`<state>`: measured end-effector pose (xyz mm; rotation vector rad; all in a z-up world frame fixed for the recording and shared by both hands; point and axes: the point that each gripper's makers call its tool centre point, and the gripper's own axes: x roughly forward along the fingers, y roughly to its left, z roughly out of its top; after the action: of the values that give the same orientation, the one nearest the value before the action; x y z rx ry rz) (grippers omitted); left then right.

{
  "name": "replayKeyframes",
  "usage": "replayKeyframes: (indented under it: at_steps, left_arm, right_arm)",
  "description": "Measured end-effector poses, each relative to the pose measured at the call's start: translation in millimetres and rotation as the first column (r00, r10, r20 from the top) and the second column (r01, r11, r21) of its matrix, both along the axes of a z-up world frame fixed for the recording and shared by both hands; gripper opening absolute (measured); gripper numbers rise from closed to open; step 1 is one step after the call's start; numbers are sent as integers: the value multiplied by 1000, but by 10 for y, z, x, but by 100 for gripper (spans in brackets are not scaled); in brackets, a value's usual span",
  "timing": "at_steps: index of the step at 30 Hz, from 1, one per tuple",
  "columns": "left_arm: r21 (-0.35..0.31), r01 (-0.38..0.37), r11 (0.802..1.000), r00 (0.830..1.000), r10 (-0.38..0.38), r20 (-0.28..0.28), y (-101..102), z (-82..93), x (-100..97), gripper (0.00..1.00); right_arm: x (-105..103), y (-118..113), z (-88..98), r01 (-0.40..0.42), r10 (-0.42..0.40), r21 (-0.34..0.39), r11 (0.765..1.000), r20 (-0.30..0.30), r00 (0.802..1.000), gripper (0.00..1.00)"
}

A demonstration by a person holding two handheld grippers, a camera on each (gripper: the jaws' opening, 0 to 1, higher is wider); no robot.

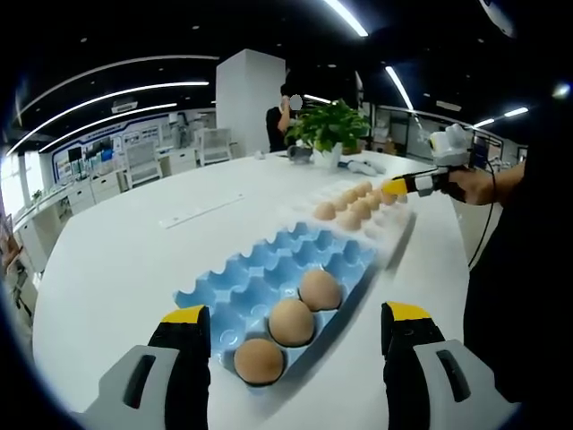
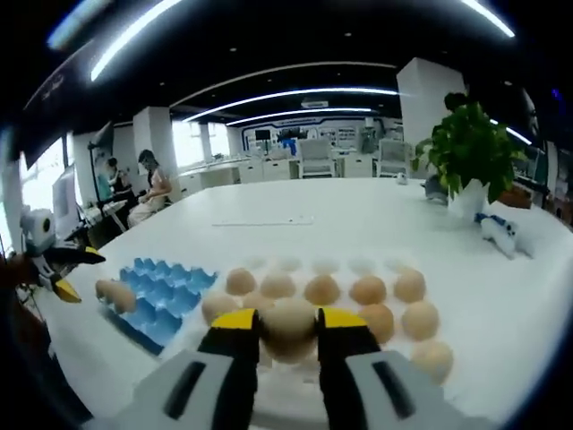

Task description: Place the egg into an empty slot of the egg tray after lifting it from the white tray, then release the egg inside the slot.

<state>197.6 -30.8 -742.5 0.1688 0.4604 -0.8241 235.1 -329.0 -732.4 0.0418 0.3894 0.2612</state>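
A blue egg tray [image 1: 269, 278] lies on the white table with three brown eggs [image 1: 292, 321] in its near row. My left gripper [image 1: 295, 345] stands open around that near end, nothing between its jaws. Farther off, a white tray [image 1: 394, 235] carries several eggs, and my right gripper [image 1: 401, 185] reaches over it from the right. In the right gripper view, my right gripper [image 2: 288, 324] is shut on an egg [image 2: 288, 330] just above the white tray's eggs [image 2: 367, 288]. The blue egg tray [image 2: 166, 291] lies to the left, with my left gripper [image 2: 67, 273] beside it.
A potted green plant [image 2: 470, 152] stands at the far side of the table, with a small white and blue object [image 2: 500, 228] near it. A thin strip [image 2: 261, 220] lies mid-table. People sit and stand at desks in the background. The person's dark sleeve [image 1: 510, 269] is at right.
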Motion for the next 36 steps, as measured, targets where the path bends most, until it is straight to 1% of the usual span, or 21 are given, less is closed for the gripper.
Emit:
replayKeyframes:
  at_steps: [9,10,11,12,14,17,22,27,30,31,34,36]
  left_arm:
    - [2,0,1000,1000,0,-3,2,-5,-14,78]
    - [3,-1,1000,1000,1,-9,4,-9,-18,78]
    - [4,-2,1000,1000,2,-10,6,-10,-17,78]
    - [5,-3,1000,1000,3,-9,9,-8,-17,78]
    - [2,-6,1000,1000,6,-7,11,2,-15,79]
    - [1,-9,1000,1000,9,-9,17,5,-16,79]
    - [11,-5,1000,1000,5,-12,16,-6,-25,80]
    - [7,-7,1000,1000,8,-9,14,12,-28,80]
    - [5,-9,1000,1000,9,-8,17,22,-29,80]
    - [5,-9,1000,1000,9,-8,18,23,-30,80]
    - [6,-11,1000,1000,11,-9,23,20,-32,80]
    - [10,-12,1000,1000,12,-11,29,13,-33,80]
  right_arm:
    - [-14,371,-29,-96,97,27,995,-11,995,24]
    - [-26,457,-36,-126,126,30,992,-15,992,24]
    - [-36,556,-38,-140,141,33,990,-17,990,24]
    - [-43,608,-34,-150,151,36,988,-15,988,24]
    - [-77,789,-30,-195,196,52,979,-19,980,24]
    - [-115,995,-21,-254,255,52,966,-18,967,24]
    - [-131,1284,-14,-334,336,64,940,-18,942,24]
    - [-119,1506,-9,-386,387,65,920,-12,922,24]
    - [-127,1650,-21,-423,424,62,904,-10,905,24]
    - [-129,1666,-24,-428,429,62,902,-11,903,24]
    - [-135,1782,-58,-461,462,53,886,-14,887,24]
    - [-134,1817,-74,-469,470,53,882,-17,882,24]
